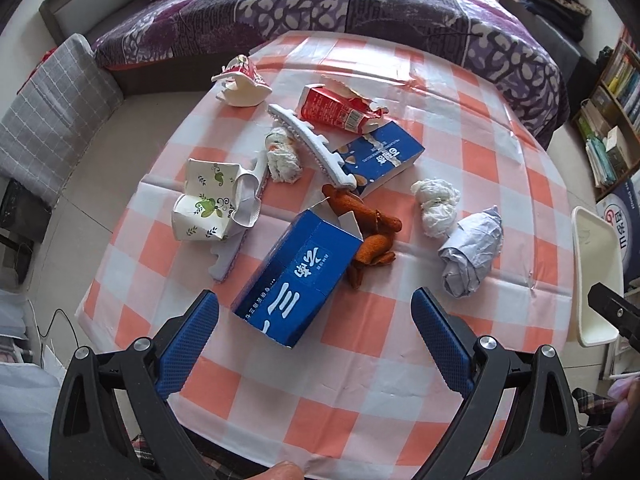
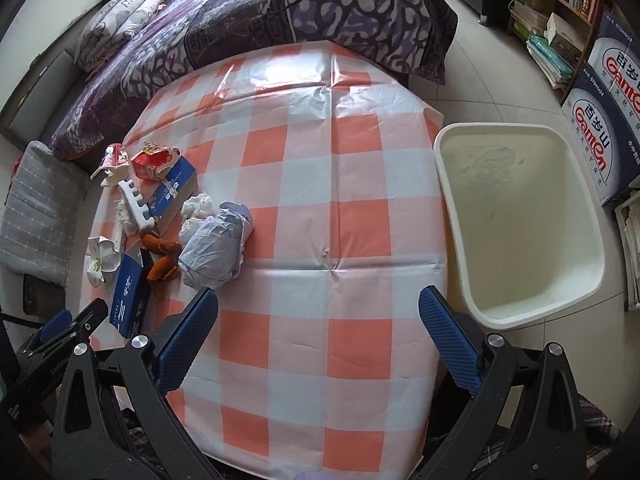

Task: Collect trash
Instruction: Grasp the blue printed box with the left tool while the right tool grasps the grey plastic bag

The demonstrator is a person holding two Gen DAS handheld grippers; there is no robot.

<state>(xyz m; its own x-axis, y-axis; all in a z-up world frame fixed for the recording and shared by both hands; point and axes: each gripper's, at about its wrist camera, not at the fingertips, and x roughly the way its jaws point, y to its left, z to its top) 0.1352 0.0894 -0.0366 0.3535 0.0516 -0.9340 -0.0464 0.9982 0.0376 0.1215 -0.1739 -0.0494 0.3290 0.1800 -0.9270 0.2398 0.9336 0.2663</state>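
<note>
Left wrist view shows the left gripper spread wide and empty, hovering just short of the blue carton that lies on its side on the checked tablecloth; beyond it the trash sits bunched together: orange peel touching the carton's open end, a crumpled grey paper ball, a white tissue wad, a squashed paper cup, a foam strip, a torn red carton; the blue carton looks light, hollow and easily dented, so I judge a gentle pinch across its narrow sides best, while the paper balls will squash anywhere; right wrist view adds what the left barely catches, the empty white bin just beside the table's edge, well apart from the pile; the right gripper also hangs open, holding nothing.
</note>
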